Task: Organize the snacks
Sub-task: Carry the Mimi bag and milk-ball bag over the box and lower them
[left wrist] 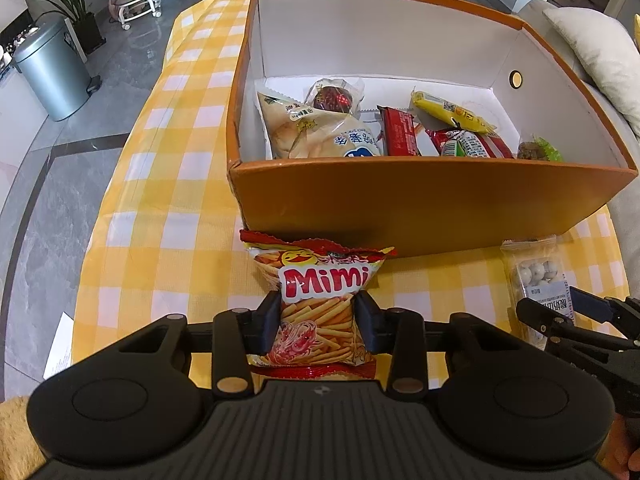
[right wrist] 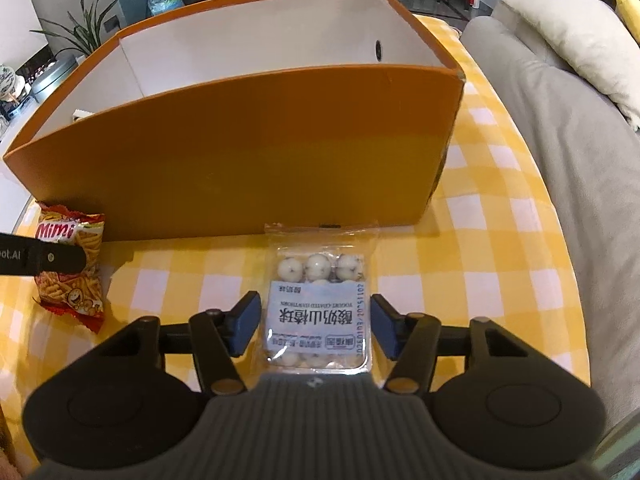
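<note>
An orange box [left wrist: 420, 204] with white inside stands on the yellow checked tablecloth and holds several snack packs, among them a bread bag [left wrist: 316, 132]. My left gripper [left wrist: 318, 316] is shut on a red Mimi fries bag [left wrist: 320, 304] in front of the box; the bag bulges between the fingers. In the right wrist view the box's orange wall [right wrist: 248, 152] fills the middle. My right gripper [right wrist: 316, 320] is open, its blue pads either side of a clear pack of yogurt balls [right wrist: 318, 304] lying on the cloth. The Mimi bag also shows at left in the right wrist view [right wrist: 72, 268].
A grey sofa [right wrist: 560, 140] with a cream cushion runs along the right of the table. A metal bin [left wrist: 52, 68] and a plant stand on the floor at left. The right gripper's arm [left wrist: 580, 320] shows beside the yogurt pack [left wrist: 532, 276].
</note>
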{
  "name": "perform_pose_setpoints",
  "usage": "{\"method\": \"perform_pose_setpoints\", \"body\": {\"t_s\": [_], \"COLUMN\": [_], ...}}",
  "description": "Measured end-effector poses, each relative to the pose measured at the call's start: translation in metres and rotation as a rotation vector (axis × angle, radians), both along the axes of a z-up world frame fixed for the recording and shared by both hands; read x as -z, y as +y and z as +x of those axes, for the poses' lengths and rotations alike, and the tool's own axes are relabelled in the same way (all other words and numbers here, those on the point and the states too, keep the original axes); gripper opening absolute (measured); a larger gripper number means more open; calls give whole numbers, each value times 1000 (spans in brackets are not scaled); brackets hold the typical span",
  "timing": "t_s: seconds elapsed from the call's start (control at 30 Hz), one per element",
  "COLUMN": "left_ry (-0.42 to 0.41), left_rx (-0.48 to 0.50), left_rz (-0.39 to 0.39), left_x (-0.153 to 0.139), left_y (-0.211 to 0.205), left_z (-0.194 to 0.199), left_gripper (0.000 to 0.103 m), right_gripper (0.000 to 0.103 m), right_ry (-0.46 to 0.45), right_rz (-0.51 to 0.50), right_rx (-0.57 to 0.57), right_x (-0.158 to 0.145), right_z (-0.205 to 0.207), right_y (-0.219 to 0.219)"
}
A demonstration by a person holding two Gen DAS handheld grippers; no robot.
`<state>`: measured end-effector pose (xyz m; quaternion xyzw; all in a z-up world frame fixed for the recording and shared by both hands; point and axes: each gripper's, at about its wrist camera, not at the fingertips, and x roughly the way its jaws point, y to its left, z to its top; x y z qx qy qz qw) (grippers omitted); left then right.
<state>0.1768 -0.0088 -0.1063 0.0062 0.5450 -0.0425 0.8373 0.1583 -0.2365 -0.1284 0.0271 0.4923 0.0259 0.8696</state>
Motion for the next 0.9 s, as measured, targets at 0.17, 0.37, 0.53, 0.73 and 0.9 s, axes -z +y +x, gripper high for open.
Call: {"method": "perform_pose_setpoints", "body": {"t_s": [0.17,0.37,0.53,0.73,0.9], "left_ry": [11,-2,-30,-76,-122], "left_rx": [15,19,55,104,124], "left_rz": [-15,-33,-57,-97,-136], "left_x": [-2,-13,-29,-56,-80], "left_y": [1,4,2,-3,-7], "left_z": [-5,-19,-35,-48,-52], "left_gripper": [42,41,41,40,40], "right_gripper": [53,52,52,52,51], "right_ry": [10,9,-3,-55,-117], "right_rz": [1,-6,-24,-28,-23], "right_rx": [-7,-31,-50,-101,-135], "right_x": [-4,-16,-33,-64,-94], "right_z": [-2,-12,-22,-35,-42], "right_y": [2,7,13,23,27]}}
